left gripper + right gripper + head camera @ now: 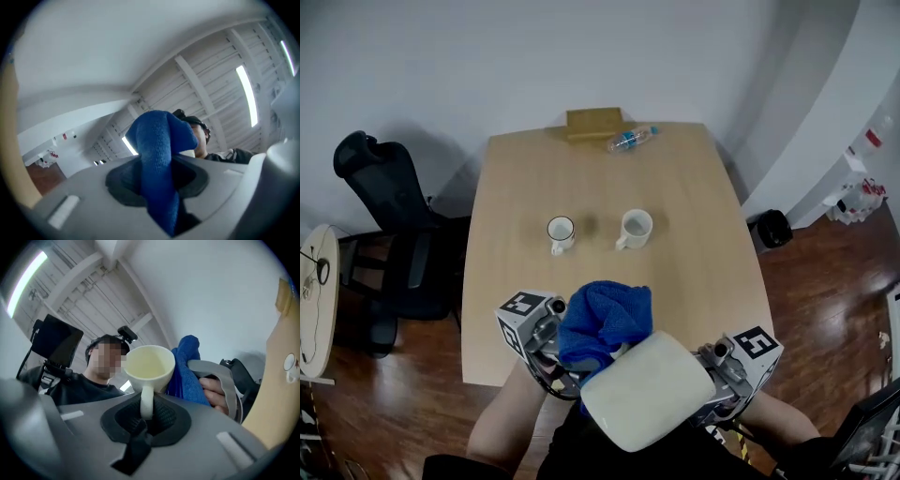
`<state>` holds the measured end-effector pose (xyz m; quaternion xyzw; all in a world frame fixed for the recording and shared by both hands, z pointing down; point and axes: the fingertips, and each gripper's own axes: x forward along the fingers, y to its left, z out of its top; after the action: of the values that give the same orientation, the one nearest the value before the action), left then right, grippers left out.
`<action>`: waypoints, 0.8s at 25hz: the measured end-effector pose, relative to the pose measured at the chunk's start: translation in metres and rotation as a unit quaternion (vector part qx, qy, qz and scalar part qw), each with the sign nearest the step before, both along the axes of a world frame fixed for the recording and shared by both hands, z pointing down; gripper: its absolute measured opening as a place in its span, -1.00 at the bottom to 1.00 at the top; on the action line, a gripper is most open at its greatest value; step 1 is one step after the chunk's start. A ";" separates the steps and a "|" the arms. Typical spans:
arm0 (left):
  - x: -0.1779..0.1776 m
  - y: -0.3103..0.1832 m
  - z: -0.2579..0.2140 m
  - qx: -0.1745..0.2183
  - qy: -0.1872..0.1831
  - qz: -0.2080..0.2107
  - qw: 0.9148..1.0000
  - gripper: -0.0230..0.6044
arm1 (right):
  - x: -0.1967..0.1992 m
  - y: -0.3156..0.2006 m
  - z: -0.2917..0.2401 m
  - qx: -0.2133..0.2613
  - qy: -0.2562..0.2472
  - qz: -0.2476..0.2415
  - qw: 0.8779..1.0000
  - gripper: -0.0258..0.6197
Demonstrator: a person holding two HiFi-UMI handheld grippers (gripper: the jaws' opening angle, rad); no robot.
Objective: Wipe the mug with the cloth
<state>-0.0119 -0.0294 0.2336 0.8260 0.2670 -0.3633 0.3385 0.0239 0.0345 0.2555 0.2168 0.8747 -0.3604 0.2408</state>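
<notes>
1. The right gripper (146,422) is kept nearly closed on the handle (146,401) of the mug (149,363). With only that thin handle pinched, the mug could be twisted or slipped out under hard rubbing.
2. The left gripper (157,180) is clamped on the cloth (159,140), which could be tugged loose.
3. Mug and cloth are held together, seemingly touching, just off the table's (675,178) near edge.

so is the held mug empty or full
Empty: the right gripper view looks into the mug and shows only its bare pale inside.

Wooden table (516,309): two mugs (561,232), bottle (631,139), box (594,123)
</notes>
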 end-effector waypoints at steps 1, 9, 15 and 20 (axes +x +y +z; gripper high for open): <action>0.001 -0.003 0.000 -0.018 0.006 -0.017 1.000 -0.51 | -0.001 -0.007 -0.007 -0.023 -0.018 0.006 1.000 -0.82; 0.005 -0.019 0.027 -0.111 -0.018 -0.137 0.984 -0.52 | 0.003 -0.058 -0.001 -0.121 -0.064 0.091 0.986 -0.82; -0.046 -0.050 0.024 0.033 -0.246 -0.396 0.884 -0.52 | 0.012 -0.079 0.034 -0.077 0.071 0.199 0.974 -0.82; -0.041 -0.045 0.028 0.322 -0.497 -0.550 0.588 -0.51 | 0.028 -0.119 0.098 -0.172 0.173 0.272 0.931 -0.82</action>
<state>-0.0529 -0.0747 0.2620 0.9225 -0.3488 0.0965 -0.1339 0.0519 -0.0842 0.3531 -0.1401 0.8528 -0.4579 0.2082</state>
